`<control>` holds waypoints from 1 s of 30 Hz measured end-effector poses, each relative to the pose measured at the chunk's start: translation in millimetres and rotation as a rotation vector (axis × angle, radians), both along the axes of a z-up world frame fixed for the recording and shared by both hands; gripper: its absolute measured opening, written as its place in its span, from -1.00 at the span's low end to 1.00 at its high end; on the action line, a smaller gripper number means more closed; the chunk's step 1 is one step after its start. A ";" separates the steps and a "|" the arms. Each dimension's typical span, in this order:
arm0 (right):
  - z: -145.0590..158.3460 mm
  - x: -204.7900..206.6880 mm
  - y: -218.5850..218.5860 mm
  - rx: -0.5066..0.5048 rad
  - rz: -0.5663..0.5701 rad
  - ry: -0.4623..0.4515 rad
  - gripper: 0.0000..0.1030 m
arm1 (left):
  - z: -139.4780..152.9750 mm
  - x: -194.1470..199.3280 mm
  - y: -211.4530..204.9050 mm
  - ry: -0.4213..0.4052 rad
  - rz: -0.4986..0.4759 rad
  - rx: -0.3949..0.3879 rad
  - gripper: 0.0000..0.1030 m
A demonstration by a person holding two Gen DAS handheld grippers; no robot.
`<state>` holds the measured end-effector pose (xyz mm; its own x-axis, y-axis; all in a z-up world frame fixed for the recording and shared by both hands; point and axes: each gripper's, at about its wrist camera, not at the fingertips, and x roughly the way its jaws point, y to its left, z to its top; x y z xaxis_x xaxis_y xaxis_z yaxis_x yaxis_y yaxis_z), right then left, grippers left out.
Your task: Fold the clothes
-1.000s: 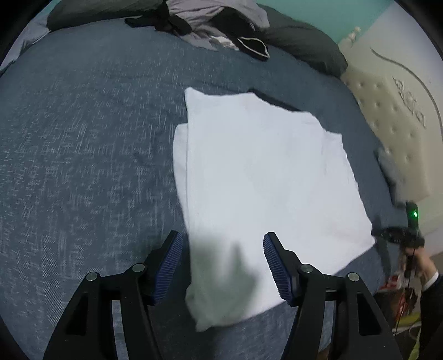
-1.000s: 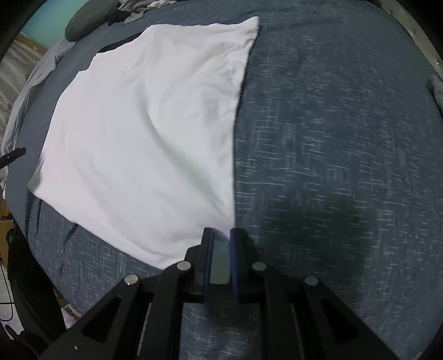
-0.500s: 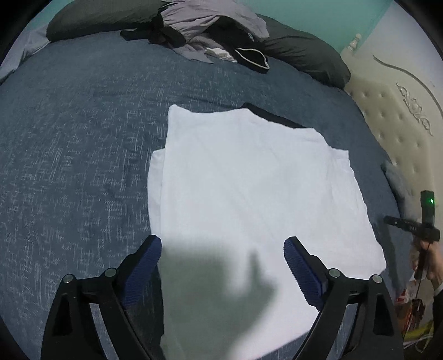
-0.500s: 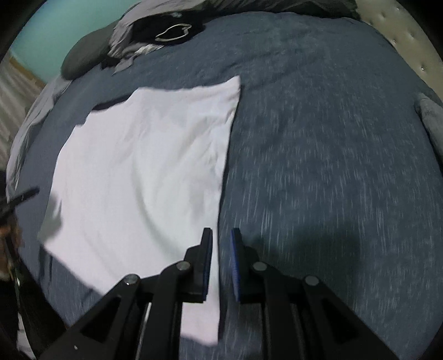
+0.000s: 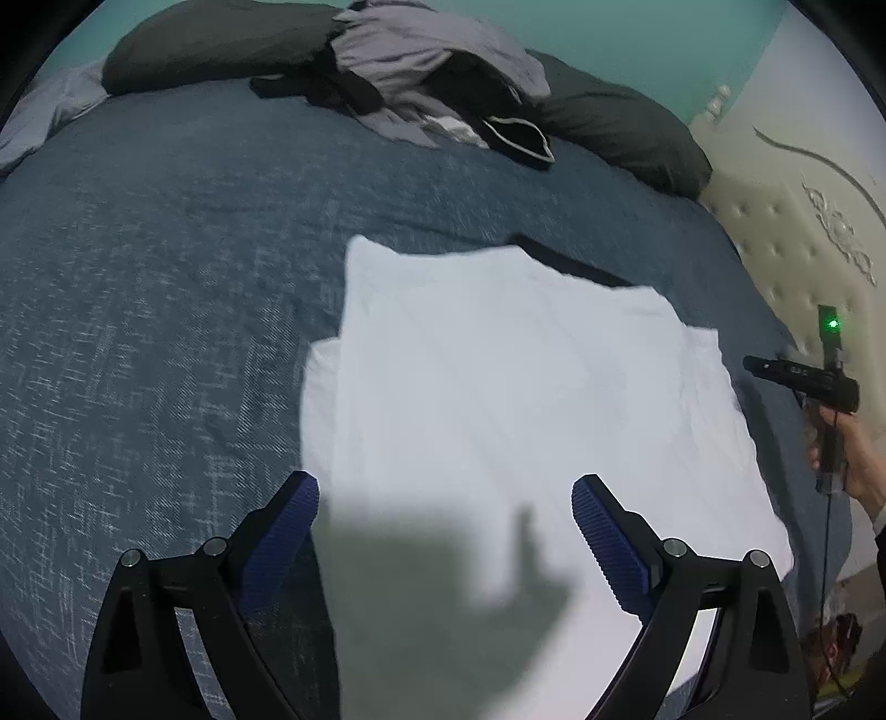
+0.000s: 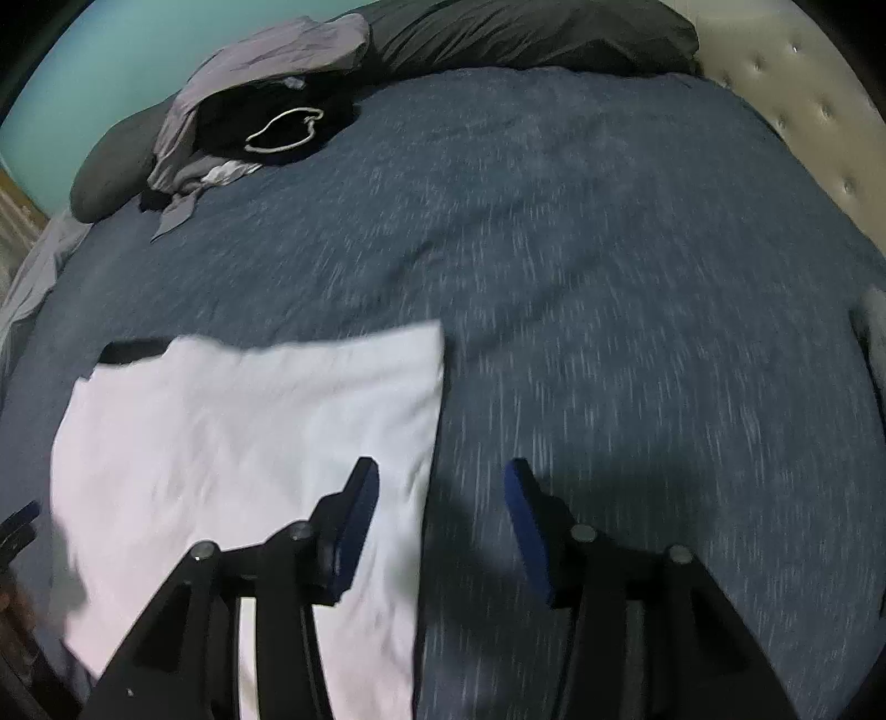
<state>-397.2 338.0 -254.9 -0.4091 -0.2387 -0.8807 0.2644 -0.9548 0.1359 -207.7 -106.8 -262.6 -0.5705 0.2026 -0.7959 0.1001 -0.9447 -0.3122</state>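
White garment (image 5: 515, 421) lies folded flat on blue bed cover (image 5: 155, 288), dark strip showing at its far edge. Left tongs (image 5: 446, 534) opening wide, nothing between pads, shadow cast on near part of cloth. Right tongs (image 6: 443, 531) opening, empty, straddling garment's right edge above cloth and cover. Pile of grey and black clothes (image 6: 260, 116) near dark pillows (image 6: 526, 30) at far side.
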 end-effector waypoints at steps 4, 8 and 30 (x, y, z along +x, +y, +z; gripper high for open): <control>-11.7 -26.9 -7.3 -0.015 -0.025 0.011 -0.03 | 1.1 0.0 -9.9 0.029 0.029 0.008 0.95; -21.3 -45.0 -11.9 -0.005 -0.044 0.044 -0.05 | -1.4 -2.7 -16.1 0.038 0.046 0.006 0.96; -30.8 -73.0 -28.0 -0.034 -0.008 0.155 -0.92 | -12.1 -8.5 -10.9 0.033 0.023 -0.018 0.98</control>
